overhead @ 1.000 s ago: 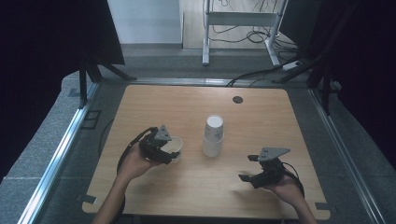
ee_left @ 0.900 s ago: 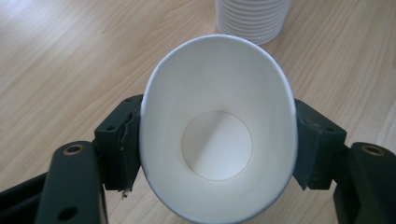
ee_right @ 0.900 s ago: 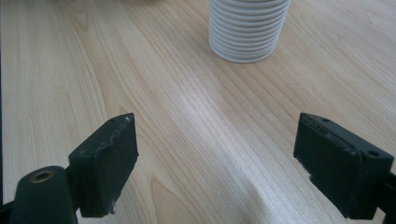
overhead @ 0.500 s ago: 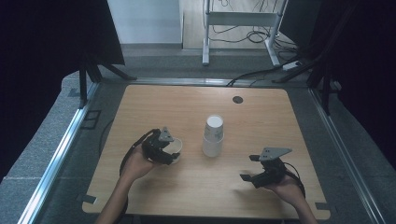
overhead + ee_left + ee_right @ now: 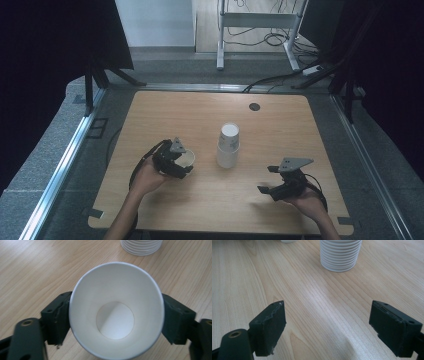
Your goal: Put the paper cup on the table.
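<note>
- At the lower left of the high view, my left claw (image 5: 183, 165) sits low over the wooden counter (image 5: 280, 125), with a single white paper cup (image 5: 187, 159) standing upright between its jaws.
- In the left gripper view I look straight down into that cup (image 5: 115, 312): its round rim spans the middle of the frame and its flat bottom shows below centre.
- The left claw (image 5: 116, 322) has just been opening. Its two black jaws now flank the cup's wall on either side; they stand close against it, but the rim hides the contact, so I read them as spread and no longer pinching.
- Just right of the cup, in the middle of the high view, the stack of paper cups (image 5: 228, 145) stands upside down on the counter, near the single cup but apart from it.
- The ribbed rims of that stack (image 5: 141, 247) show at the top edge of the left gripper view.
- At the lower right of the high view, my right claw (image 5: 268, 181) is held in the hand (image 5: 307, 200) above bare counter, well apart from the stack.
- In the right gripper view the right claw (image 5: 327, 325) is spread wide, with wood grain between its jaws.
- The stack (image 5: 340, 255) stands at the top centre of that view, ahead of the jaws.
- A small dark round disc (image 5: 255, 106) lies on the counter in the upper right part of the high view.
</note>
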A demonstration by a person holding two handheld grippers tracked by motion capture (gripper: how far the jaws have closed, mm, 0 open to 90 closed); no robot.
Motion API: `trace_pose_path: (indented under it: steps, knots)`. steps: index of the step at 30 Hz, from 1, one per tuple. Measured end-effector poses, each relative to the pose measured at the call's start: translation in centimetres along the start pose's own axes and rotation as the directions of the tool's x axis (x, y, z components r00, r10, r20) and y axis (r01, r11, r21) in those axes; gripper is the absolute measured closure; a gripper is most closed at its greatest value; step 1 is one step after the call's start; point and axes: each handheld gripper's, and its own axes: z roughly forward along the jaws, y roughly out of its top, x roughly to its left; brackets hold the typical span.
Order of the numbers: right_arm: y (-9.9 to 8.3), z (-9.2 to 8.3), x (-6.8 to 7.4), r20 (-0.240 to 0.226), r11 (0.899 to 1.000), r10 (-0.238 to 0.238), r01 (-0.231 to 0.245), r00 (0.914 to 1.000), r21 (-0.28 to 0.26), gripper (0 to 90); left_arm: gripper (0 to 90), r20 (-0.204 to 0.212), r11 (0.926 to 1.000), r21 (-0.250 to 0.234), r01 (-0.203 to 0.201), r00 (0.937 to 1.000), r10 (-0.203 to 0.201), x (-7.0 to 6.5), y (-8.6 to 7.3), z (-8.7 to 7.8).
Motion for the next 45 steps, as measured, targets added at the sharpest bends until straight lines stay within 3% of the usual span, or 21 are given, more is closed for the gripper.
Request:
trace_pose_path:
  steps: [5,16,21,28,36,45]
  knots:
    - [-0.1,-0.1,-0.1,0.005,1.000,0.004,-0.004,1.0000,0.005,13.5,10.0,0.018,0.9983,-0.050,0.030,0.9994,-0.029,0.1,-0.1,-0.6]
    - [-0.7,-0.2,-0.4,0.049,0.999,0.005,-0.007,0.9988,0.038,12.7,1.3,0.029,0.9911,-0.126,0.044,0.9987,-0.041,-0.7,-0.8,-3.0]
    - [-1.3,-0.1,-0.4,0.081,0.998,-0.001,-0.005,0.9967,0.065,11.9,0.0,0.027,0.9885,-0.141,0.055,0.9983,-0.051,-1.3,-1.7,-3.8]
    - [-2.3,-0.1,-0.6,0.116,0.997,0.016,-0.025,0.9931,0.077,9.3,0.0,0.028,0.9780,-0.179,0.108,0.9941,-0.104,-1.9,-3.9,-4.6]
    - [-3.3,0.1,-0.7,0.137,0.995,0.037,-0.049,0.9898,0.087,7.5,0.0,0.032,0.9703,-0.183,0.158,0.9874,-0.155,-2.4,-6.6,-4.0]
    - [-4.1,0.8,-0.7,0.162,0.991,0.033,-0.053,0.9863,0.121,3.9,0.0,0.043,0.9687,-0.153,0.195,0.9807,-0.191,-3.1,-8.9,-2.1]
